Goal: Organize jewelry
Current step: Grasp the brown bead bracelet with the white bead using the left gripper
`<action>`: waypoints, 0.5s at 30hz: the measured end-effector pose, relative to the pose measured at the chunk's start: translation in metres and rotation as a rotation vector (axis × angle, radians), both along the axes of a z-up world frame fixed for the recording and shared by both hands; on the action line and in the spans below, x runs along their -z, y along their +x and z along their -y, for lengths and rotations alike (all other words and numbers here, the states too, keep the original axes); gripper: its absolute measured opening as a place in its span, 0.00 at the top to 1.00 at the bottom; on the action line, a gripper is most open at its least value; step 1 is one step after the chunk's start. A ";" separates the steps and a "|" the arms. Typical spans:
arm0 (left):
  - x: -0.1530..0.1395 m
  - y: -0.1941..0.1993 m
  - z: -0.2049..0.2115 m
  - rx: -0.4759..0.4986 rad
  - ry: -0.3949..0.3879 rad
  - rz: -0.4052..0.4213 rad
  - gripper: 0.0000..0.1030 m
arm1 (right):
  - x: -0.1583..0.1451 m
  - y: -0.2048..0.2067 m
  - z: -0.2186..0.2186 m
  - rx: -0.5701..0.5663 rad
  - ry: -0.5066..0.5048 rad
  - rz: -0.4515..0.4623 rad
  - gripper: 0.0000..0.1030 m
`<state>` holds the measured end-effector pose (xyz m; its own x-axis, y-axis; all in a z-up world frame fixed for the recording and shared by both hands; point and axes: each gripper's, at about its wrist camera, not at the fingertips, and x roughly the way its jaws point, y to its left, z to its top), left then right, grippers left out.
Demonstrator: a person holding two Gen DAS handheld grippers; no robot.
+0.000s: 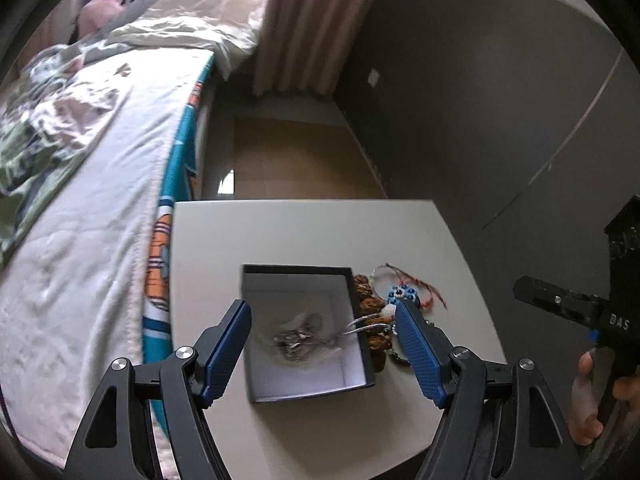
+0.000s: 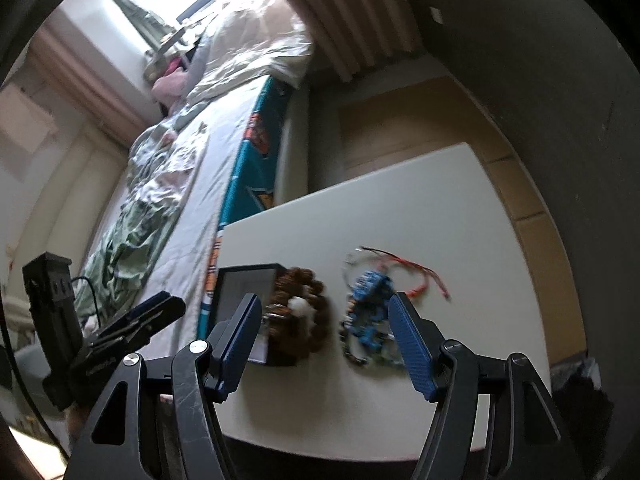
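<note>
1. Your left gripper [image 1: 324,344] hangs wide over the black box [image 1: 308,390]; a silver chain [image 1: 300,336] lies tangled inside.
2. Your right gripper [image 2: 326,334] gapes empty above the brown bead bracelet [image 2: 298,320] and blue beaded piece [image 2: 370,312] on the table [image 2: 440,216].

From the left wrist view, we see the brown bead bracelet [image 1: 370,306] only in part: the wall of the open box [image 1: 362,320] hides its left side, and a blue finger pad [image 1: 416,350] of the left hand-held gripper [image 1: 324,354] covers its lower right. The silver jewelry [image 1: 300,336] inside the box is a blurred tangle; we cannot tell the pieces apart. The person's hand [image 1: 588,404] is cut off by the right edge. From the right wrist view, the blue beaded piece [image 2: 370,320] is smeared by blur, and the tabletop [image 2: 420,208] has its near edge hidden behind the gripper arms.
</note>
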<state>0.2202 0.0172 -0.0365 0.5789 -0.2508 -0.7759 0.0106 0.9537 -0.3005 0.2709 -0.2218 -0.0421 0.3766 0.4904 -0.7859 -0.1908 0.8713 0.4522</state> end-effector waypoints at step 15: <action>0.041 0.021 0.095 0.194 0.402 -0.100 0.27 | 0.044 -0.012 0.074 0.138 0.069 -0.083 0.35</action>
